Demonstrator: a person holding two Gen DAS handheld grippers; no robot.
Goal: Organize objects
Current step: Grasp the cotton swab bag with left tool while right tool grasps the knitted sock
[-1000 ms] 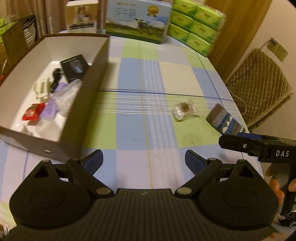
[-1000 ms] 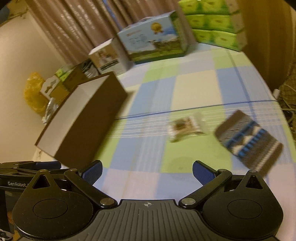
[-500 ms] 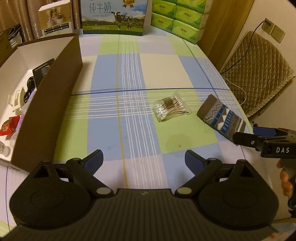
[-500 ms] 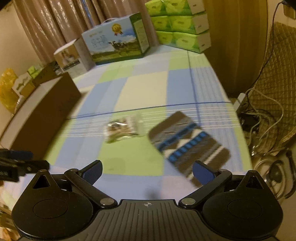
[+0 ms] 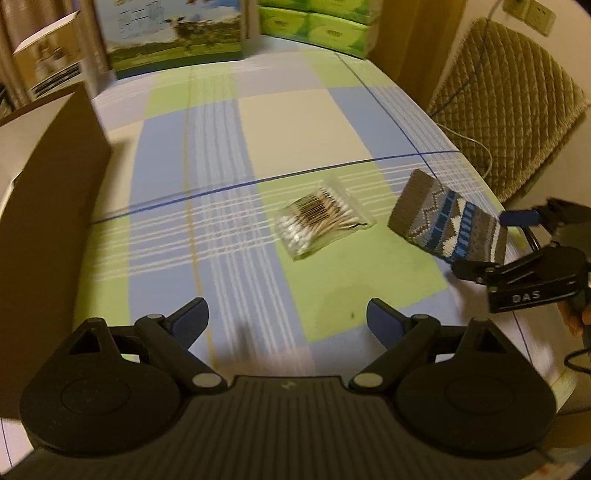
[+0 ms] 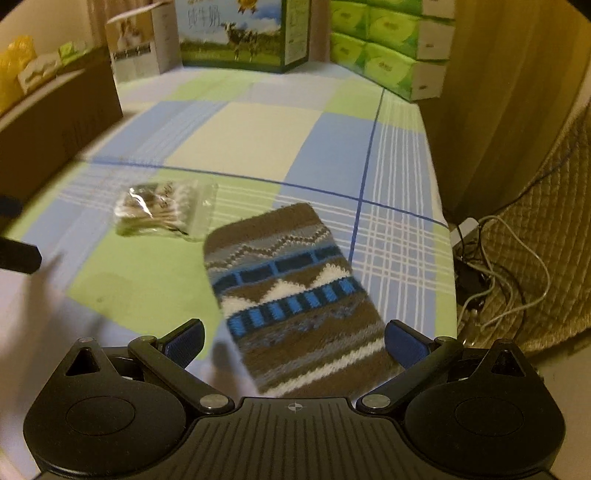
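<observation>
Right tool (image 6: 293, 341): fingers spread wide, nothing between the pads. The brown knitted pouch with blue, white and grey patterned bands (image 6: 295, 299) lies flat on the checked green, blue and cream tabletop (image 6: 258, 125); its near end sits in the gap between the two blue finger pads (image 6: 404, 343), no contact visible. Just ahead and to the left of this tool, close beside the pouch's far corner, lies the clear plastic bag of cotton swabs (image 6: 162, 212).

Left tool (image 5: 286, 319): fingers spread, empty, hovering over bare tabletop (image 5: 295, 122). The swab bag (image 5: 321, 221) is ahead and slightly right of it, well apart from the pads. Further right, the pouch (image 5: 443, 225), with the right tool (image 5: 480, 240) at its near end. Along this tool's left side stands the brown cardboard box wall (image 5: 51, 184).

Far ahead, at the tabletop's back edge: a milk carton printed with a cow and meadow (image 6: 243, 33) and stacked green tissue packs (image 6: 384, 48).
</observation>
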